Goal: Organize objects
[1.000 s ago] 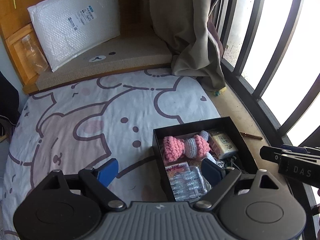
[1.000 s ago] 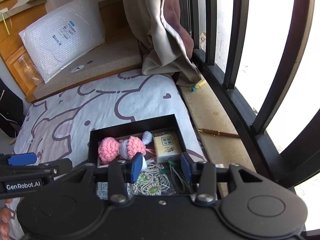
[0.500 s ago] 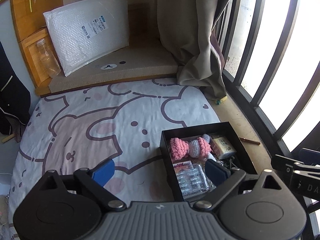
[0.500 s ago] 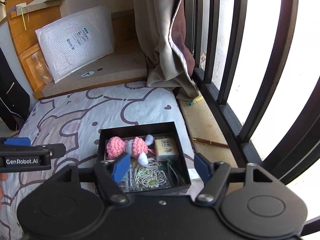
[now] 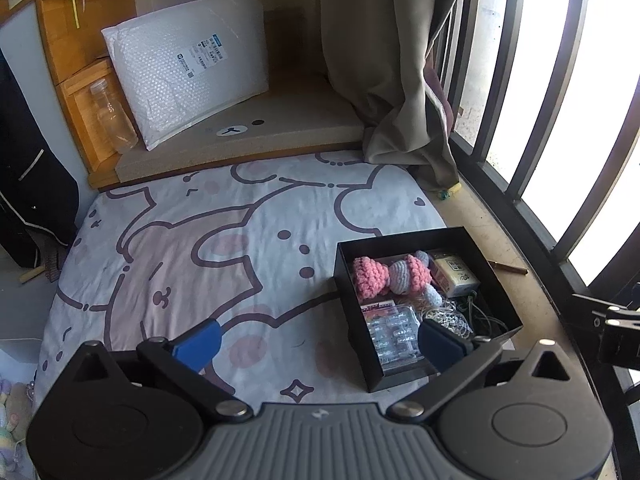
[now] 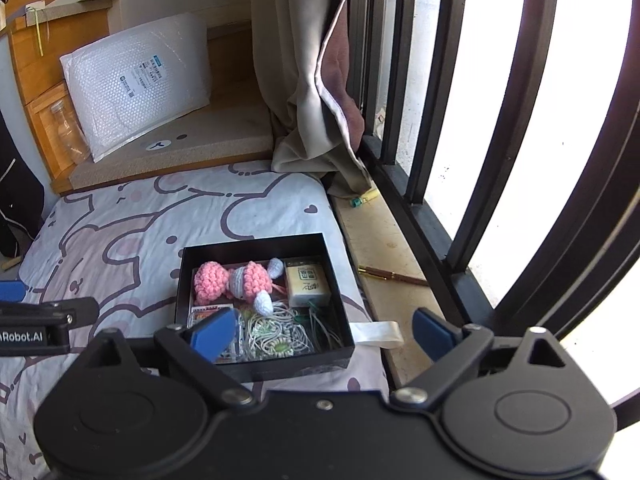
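Both grippers are gaping wide, jaws just been opening, nothing between them — the black box (image 6: 264, 364) is sitting ahead-left of the right gripper (image 6: 320, 334), ahead-right of the left gripper (image 5: 318, 342); right's probably nearer.

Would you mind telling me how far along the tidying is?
Looks mostly done: the black box already holds the pink crochet toy, tan card box and cords. Both the left gripper and right gripper are open and empty. A pen remains on the ledge.
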A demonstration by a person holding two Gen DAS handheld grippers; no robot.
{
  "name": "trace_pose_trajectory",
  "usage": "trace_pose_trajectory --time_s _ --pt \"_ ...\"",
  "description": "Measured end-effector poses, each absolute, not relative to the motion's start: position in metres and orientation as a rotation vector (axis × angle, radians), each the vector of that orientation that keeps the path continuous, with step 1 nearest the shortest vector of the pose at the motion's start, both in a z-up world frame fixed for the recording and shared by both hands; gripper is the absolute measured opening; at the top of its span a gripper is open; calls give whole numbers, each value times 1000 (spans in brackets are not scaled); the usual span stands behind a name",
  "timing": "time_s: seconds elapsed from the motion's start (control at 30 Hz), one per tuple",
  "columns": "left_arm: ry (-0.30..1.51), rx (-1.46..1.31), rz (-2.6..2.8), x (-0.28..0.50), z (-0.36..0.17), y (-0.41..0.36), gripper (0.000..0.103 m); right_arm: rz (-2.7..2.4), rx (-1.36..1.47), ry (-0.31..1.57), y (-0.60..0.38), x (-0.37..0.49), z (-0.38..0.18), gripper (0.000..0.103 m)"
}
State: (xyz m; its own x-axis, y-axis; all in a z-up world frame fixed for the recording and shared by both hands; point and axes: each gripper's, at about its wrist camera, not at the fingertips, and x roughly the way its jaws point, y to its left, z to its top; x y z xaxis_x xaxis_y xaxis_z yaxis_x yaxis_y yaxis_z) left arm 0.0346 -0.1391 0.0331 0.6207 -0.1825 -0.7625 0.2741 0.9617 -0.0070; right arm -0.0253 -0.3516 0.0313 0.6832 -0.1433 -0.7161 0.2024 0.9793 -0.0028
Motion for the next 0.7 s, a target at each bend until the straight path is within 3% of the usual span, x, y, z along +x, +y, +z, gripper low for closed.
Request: trace_pose_trajectory --time_s 0.17,0.7 --pt "857 128 -248 31 33 -136 103 -207 86 811 -352 -27 29 103" --pt "864 127 -224 34 31 -131 103 -205 68 845 -344 -24 26 103"
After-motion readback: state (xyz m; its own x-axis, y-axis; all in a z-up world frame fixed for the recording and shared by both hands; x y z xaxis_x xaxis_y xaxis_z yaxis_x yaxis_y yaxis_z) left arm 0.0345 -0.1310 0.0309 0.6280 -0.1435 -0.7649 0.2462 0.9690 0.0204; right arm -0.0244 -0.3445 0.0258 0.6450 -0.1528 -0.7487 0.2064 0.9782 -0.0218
